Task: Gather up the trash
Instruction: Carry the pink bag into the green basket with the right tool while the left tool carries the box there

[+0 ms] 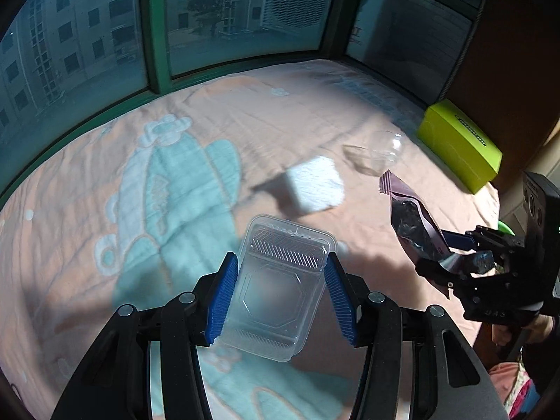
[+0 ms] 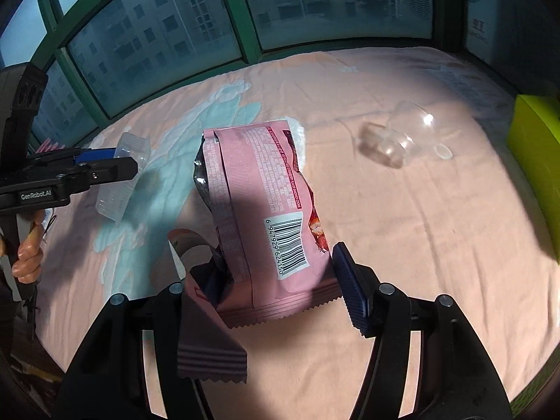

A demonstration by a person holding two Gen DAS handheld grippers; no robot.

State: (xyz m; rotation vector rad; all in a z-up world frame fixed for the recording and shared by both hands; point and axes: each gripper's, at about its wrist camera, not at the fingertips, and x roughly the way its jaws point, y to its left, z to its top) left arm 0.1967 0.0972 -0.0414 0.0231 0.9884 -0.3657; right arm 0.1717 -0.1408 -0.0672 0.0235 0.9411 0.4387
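My left gripper (image 1: 281,292) is shut on a clear plastic tray (image 1: 280,290), held above the pink bedspread (image 1: 87,280); it also shows in the right wrist view (image 2: 122,178). My right gripper (image 2: 276,280) is shut on a pink snack wrapper (image 2: 259,210) with a barcode; a torn flap hangs over the left finger. The wrapper shows in the left wrist view (image 1: 413,220), held at the right. A white crumpled tissue (image 1: 315,185) and a clear plastic cup (image 1: 381,150) lie on the bed ahead; the cup (image 2: 399,140) lies on its side.
A lime-green box (image 1: 462,143) sits at the bed's right edge, also in the right wrist view (image 2: 535,171). Green-framed windows (image 1: 157,35) run along the far side of the bed. A small clear lid (image 2: 442,150) lies by the cup.
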